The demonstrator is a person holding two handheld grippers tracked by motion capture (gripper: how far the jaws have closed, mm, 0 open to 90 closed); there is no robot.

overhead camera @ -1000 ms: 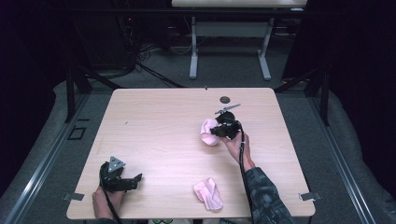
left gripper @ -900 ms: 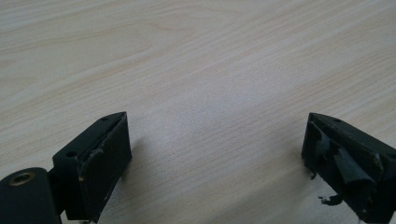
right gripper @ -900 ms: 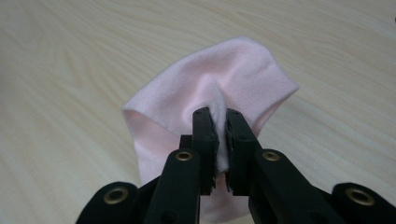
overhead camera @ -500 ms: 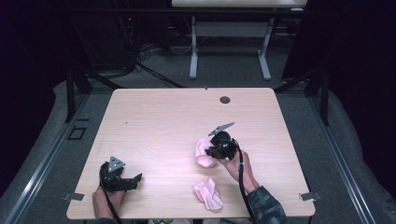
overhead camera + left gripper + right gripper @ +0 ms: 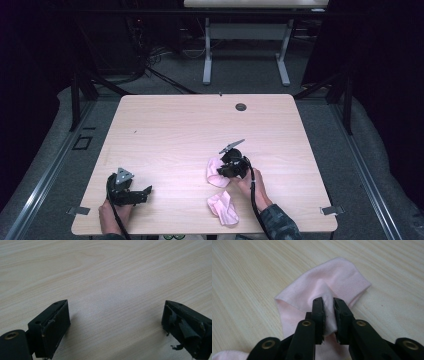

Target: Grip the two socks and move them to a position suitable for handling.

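A pale wooden table stands on grey carpet, a person's hands at its near edge. Right of centre, the right gripper has a fold of a pink sock between its jaws, which have just been easing apart; the sock lies bunched on the tabletop. A second pink sock rests just nearer. At near left, the left gripper sits spread wide, grasping nothing.

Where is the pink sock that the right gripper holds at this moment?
In the high view, the held pink sock lies right of the table's middle, just beyond the second sock, pinched by the right gripper.
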